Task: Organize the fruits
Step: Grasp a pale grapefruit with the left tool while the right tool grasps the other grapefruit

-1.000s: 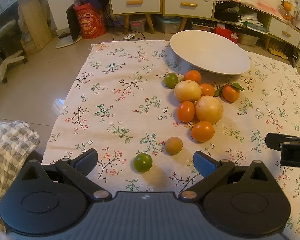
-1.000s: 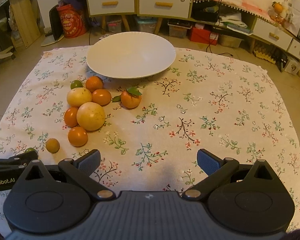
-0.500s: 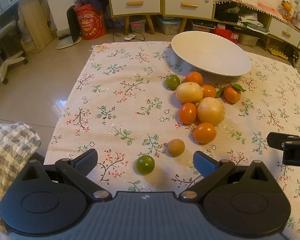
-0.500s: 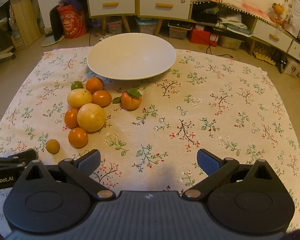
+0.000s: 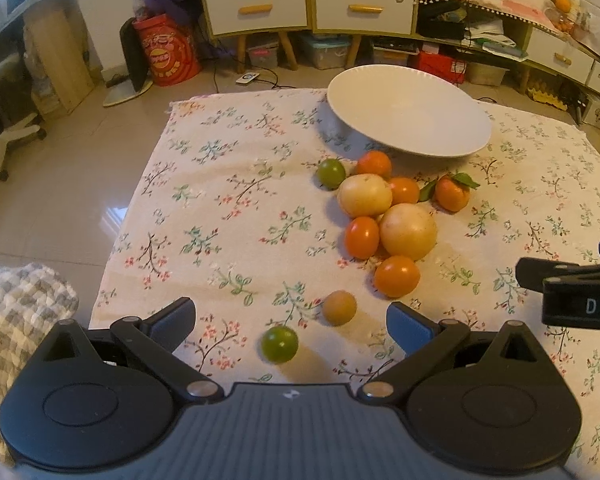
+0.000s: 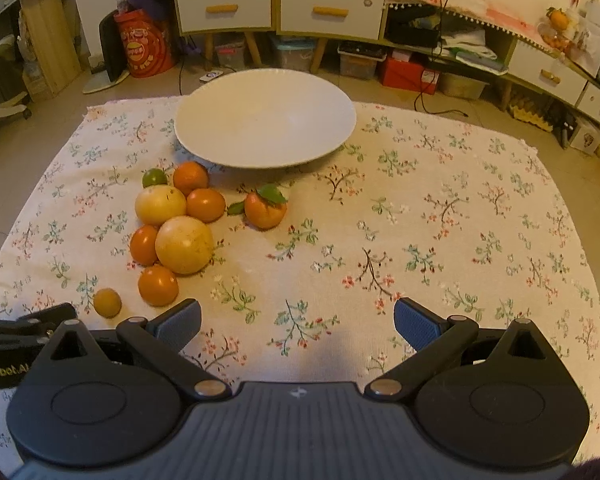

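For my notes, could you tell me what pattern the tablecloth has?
The tablecloth is cream with small floral sprigs, clearest in the right wrist view.

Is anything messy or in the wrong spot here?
Nothing is spilled or broken. The odd part: the white plate has no fruit in it, while the fruit sits on the flowery cloth. A green lime and a small brown fruit lie apart from the main pile.
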The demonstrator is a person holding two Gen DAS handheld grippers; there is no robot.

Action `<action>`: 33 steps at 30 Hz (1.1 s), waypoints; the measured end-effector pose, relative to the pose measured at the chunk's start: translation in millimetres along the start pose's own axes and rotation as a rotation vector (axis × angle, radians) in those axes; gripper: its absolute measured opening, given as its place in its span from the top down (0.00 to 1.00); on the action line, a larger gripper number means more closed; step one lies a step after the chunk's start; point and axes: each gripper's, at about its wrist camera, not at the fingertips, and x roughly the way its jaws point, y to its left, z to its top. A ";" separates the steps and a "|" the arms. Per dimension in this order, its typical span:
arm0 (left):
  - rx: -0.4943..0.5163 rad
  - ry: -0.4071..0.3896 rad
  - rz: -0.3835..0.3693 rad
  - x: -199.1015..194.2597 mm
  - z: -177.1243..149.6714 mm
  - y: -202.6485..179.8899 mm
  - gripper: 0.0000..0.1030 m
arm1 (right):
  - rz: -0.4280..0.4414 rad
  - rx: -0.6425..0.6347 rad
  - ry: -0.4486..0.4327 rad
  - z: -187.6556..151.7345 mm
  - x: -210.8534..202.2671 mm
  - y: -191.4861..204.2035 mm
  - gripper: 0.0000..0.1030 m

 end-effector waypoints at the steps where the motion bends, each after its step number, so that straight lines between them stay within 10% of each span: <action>1: 0.006 -0.001 0.003 0.7 1.7 -1.0 0.15 | 0.000 -0.001 -0.004 2.1 -0.7 0.3 0.00; 14: 0.023 -0.037 -0.036 25.6 28.6 12.7 0.15 | 0.033 0.007 -0.025 28.0 12.1 -5.5 0.00; 33: -0.050 -0.057 -0.391 82.2 46.6 23.4 0.38 | 0.339 0.018 -0.020 18.0 61.5 -8.0 0.19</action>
